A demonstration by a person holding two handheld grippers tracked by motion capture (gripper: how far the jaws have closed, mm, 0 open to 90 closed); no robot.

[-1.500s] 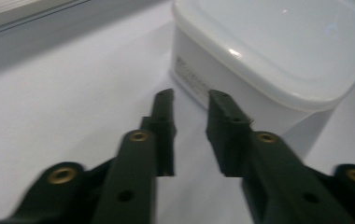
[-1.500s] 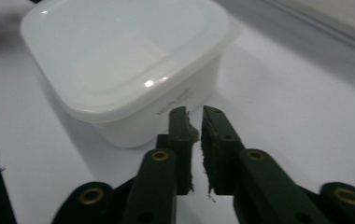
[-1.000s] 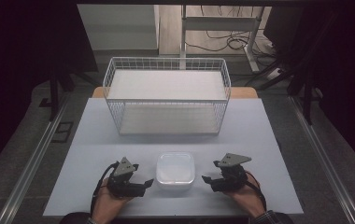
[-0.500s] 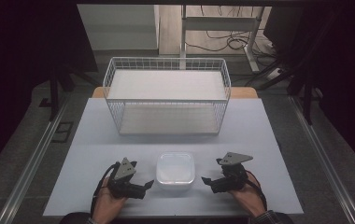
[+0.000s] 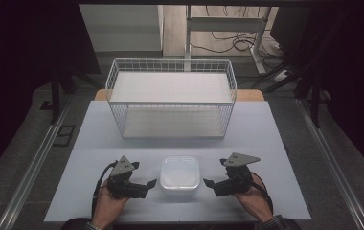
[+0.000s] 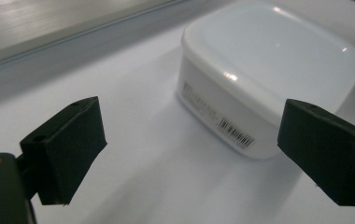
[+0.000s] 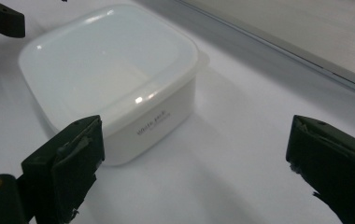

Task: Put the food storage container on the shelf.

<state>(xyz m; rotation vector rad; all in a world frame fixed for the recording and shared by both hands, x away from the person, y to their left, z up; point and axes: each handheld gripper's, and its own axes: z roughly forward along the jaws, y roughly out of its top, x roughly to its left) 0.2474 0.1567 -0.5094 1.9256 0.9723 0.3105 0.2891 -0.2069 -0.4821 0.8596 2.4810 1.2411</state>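
White lidded container (image 5: 179, 175) sits on the tabletop (image 5: 266, 143) near its front edge, midway between my two grippers and apart from both; its lid is seated flat, and in the left gripper view the container (image 6: 269, 70) shows a barcode label low on the side wall facing that camera; in the right gripper view the container (image 7: 115, 79) shows a short line of printed text on its near wall, too small for me to read. My left gripper (image 5: 149, 183) is held low just beside the container's left side, jaws spread wide with nothing between them but bare tabletop; in its own view the container lies ahead, towards the right-hand jaw, not touched by either. My right gripper (image 5: 209, 184) is held low just beside the container's right side, jaws likewise wide and empty; in its own view the container lies ahead near the left-hand jaw, a gap visible between them. A white wire basket (image 5: 170, 72) stands at the far half of the tabletop, well apart from the container; a white panel lies on its floor.
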